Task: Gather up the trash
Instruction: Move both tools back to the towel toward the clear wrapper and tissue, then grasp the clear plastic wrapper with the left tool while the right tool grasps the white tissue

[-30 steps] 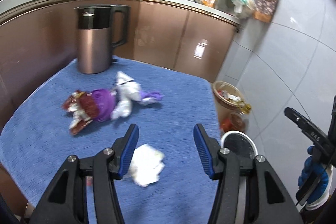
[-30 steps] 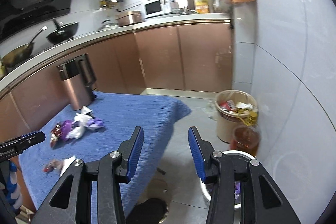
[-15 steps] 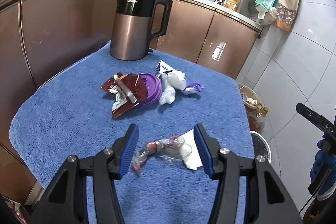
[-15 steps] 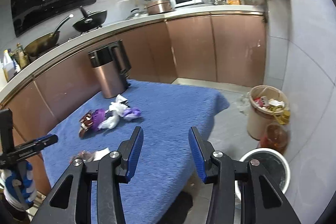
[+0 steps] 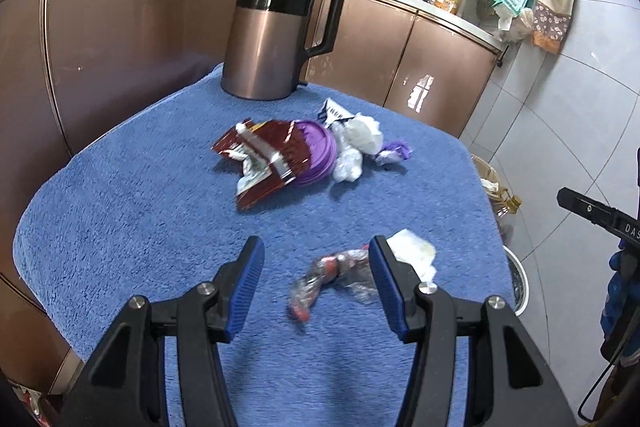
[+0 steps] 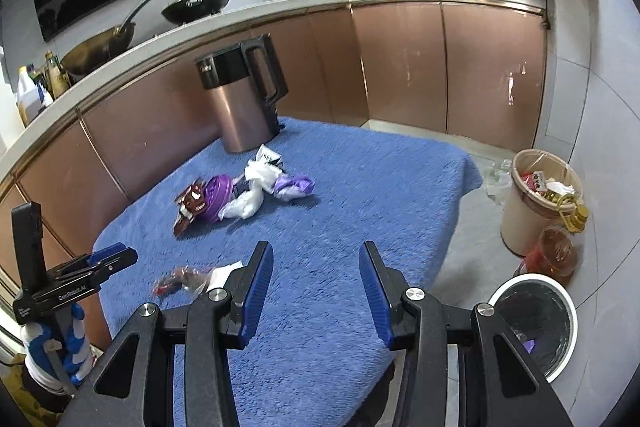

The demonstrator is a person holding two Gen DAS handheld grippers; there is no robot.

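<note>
Item: crumpled clear plastic wrapper with red print (image 5: 334,277), lying on the blue towelling table cover (image 5: 120,227) just beside a white crumpled tissue (image 5: 412,253). Left gripper (image 5: 316,287) spread wide above it; right gripper (image 6: 316,291) spread, holding nothing. Handling, as judged: centre the left jaws over the wrapper's bulk, lower to the cloth, then close; white-rimmed bin (image 6: 536,327) stands on the floor beside the table.

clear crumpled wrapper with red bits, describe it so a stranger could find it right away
On the blue towel-covered table, look at the near edge, far from the copper kettle. The clear crumpled wrapper lies between the open left gripper's fingers, touching a white tissue; it alone is see-through.
</note>
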